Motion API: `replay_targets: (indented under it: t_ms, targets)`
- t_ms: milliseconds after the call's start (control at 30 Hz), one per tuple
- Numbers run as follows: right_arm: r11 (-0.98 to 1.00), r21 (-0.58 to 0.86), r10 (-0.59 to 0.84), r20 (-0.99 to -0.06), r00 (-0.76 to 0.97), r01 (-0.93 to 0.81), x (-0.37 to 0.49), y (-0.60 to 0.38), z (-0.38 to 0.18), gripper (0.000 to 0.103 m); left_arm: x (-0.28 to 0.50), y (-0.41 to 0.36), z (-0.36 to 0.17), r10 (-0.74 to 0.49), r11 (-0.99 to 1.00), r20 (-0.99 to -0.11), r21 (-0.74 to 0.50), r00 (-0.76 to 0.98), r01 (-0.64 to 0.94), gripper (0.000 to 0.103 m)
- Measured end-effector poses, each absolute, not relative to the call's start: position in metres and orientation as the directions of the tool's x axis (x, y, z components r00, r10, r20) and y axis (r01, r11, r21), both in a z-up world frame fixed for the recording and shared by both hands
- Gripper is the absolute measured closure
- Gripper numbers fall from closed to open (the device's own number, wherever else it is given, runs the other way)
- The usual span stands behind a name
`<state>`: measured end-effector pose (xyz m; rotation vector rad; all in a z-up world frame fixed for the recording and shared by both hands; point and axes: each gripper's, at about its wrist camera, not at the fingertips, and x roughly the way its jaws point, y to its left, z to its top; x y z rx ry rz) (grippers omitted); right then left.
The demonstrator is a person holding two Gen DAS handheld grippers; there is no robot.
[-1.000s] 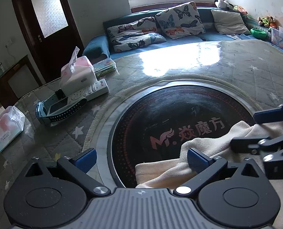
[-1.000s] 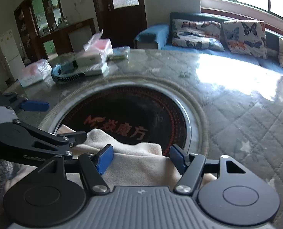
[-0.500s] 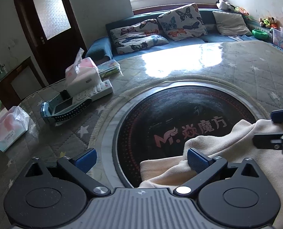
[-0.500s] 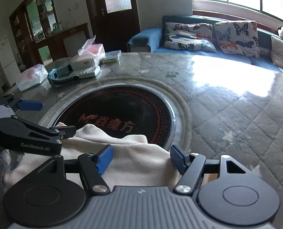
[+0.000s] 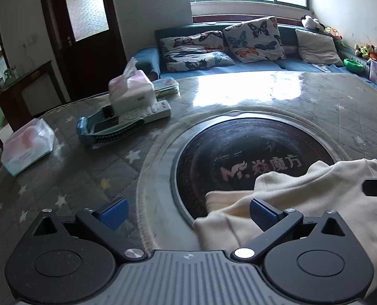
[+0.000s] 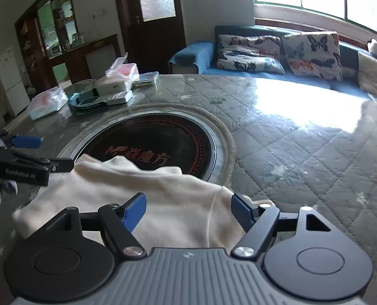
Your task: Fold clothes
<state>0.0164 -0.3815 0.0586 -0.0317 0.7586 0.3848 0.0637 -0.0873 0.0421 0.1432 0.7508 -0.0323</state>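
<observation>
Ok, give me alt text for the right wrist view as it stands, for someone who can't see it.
A cream garment lies bunched on a quilted table, partly over a dark round inset, with the right gripper open above it. The left gripper reaches in at the left edge, and tissue packs and remotes sit at the far side.

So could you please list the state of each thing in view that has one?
Garment: cream, partly folded, lying over the dark disc's near edge.
Left gripper: open, empty.
Right gripper: open, just widened, above the garment.
Tissue box: tissue sticking out.
Door: closed.
</observation>
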Motion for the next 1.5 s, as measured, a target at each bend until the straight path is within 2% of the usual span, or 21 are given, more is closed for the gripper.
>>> replay_targets:
  t_ms: [333,567,967,1167,1500]
  targets:
    - [0.902,0.192,0.412,-0.65,0.638,-0.387,-0.048,-0.391,0.062,0.027,0.027,-0.075,0.041,0.001,0.994,-0.686,0.078,0.728,0.072,0.0]
    - [0.929,0.173,0.354,-0.673,0.649,-0.326,-0.055,-0.397,0.042,0.027,0.008,-0.069,0.038,-0.005,0.995,-0.695,0.066,0.719,0.071,0.0]
    - [0.932,0.163,0.343,-0.687,0.64,-0.324,-0.064,-0.4,0.046,0.027,-0.012,-0.056,0.027,-0.026,0.998,-0.723,0.021,0.691,0.059,0.0]
    - [0.908,0.114,0.371,-0.663,0.65,-0.403,-0.063,-0.381,0.065,0.027,-0.016,-0.048,0.033,-0.057,0.998,-0.72,-0.036,0.692,0.044,0.0]
    - [0.827,0.038,0.443,-0.659,0.608,-0.561,-0.061,-0.324,0.075,0.028,-0.015,-0.039,0.03,-0.049,0.999,-0.73,-0.042,0.681,0.027,0.0]
